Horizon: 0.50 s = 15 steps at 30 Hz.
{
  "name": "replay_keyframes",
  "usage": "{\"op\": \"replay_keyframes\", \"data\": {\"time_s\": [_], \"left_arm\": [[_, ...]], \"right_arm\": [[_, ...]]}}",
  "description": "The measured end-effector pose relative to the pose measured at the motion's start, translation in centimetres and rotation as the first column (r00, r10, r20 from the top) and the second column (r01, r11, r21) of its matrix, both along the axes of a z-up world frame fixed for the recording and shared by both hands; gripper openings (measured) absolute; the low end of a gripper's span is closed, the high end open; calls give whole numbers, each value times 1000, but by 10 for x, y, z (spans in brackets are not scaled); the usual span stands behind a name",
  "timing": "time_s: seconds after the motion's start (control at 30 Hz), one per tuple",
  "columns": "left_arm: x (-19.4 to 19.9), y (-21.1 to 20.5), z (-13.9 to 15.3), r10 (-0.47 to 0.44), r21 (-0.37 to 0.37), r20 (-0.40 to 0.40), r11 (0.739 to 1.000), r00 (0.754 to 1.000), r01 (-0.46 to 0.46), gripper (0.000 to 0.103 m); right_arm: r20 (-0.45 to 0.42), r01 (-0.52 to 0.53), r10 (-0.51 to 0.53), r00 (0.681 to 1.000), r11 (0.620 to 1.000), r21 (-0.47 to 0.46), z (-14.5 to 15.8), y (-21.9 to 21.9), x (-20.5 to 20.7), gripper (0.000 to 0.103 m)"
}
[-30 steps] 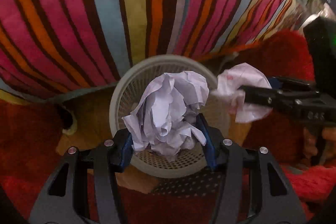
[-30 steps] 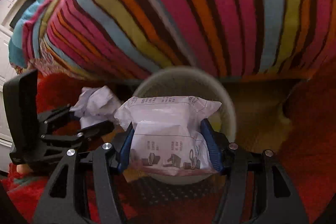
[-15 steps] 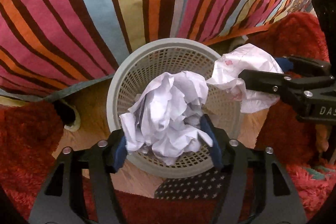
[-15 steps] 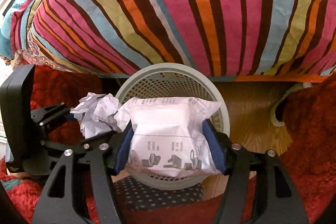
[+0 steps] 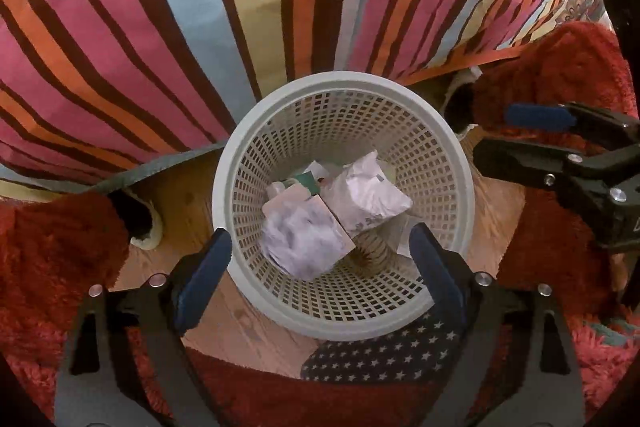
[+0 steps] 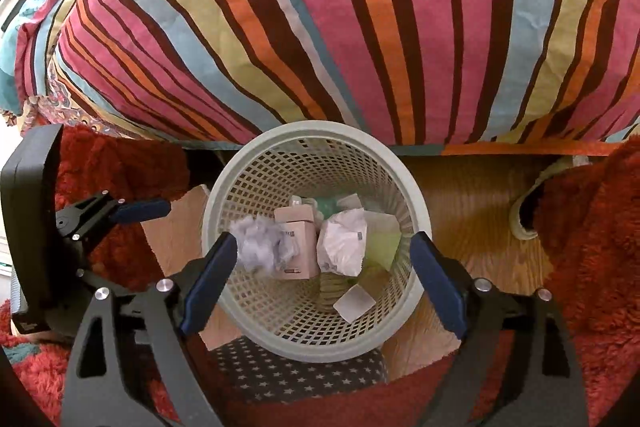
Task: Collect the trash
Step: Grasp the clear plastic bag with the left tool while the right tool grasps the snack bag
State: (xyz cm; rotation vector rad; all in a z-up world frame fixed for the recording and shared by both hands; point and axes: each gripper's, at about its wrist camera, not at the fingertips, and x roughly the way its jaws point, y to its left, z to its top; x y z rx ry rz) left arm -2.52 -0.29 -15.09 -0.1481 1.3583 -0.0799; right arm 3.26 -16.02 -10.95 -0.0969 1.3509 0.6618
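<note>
1. Right gripper [image 6: 322,267] pointing steeply down over a pale mesh basket [image 6: 416,203]; jaws opening, blue pads wide apart, nothing pressed between them.
2. Inside the basket: crumpled paper ball [image 6: 264,247] at left, touching a pink carton [image 6: 298,241]; white printed packet [image 6: 344,245] just right of the carton; small white square [image 6: 354,303] nearer, on the mesh floor.
3. Left gripper [image 6: 132,215] at left edge, beside the basket, holding nothing, over the red shaggy rug [image 6: 592,227].
4. Striped bedcover [image 6: 360,27] filling the far side, hanging down to the basket's far rim.
5. Wooden floor [image 6: 472,211] right of the basket; star-patterned dark fabric [image 6: 288,375] under its near edge.
</note>
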Motion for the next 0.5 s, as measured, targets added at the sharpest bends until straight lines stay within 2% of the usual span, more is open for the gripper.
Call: {"op": "replay_keyframes", "data": {"time_s": [0.13,0.23,0.27,0.33,0.43,0.5], "left_arm": [[-2,6,3,18,-10,16,1000,1000,-18,88],[-5,11,20,35,-9,91,999,995,-34,88],[-8,15,35,38,-10,141,999,989,-37,88],[-8,21,57,34,-22,184,999,982,-31,88],[3,45,110,53,-79,274,996,960,-32,88],[22,65,156,48,-48,381,998,923,-32,88]], "right_arm": [[15,8,-7,1000,1000,-17,2,0,-1,84],[96,3,-4,995,1000,15,25,-4,-6,94],[128,-7,3,992,999,33,37,-5,-7,95],[177,-31,17,984,997,75,61,-9,-5,95],[273,-53,15,962,990,131,107,-12,10,95],[368,-44,-21,929,985,167,143,-16,32,95]]}}
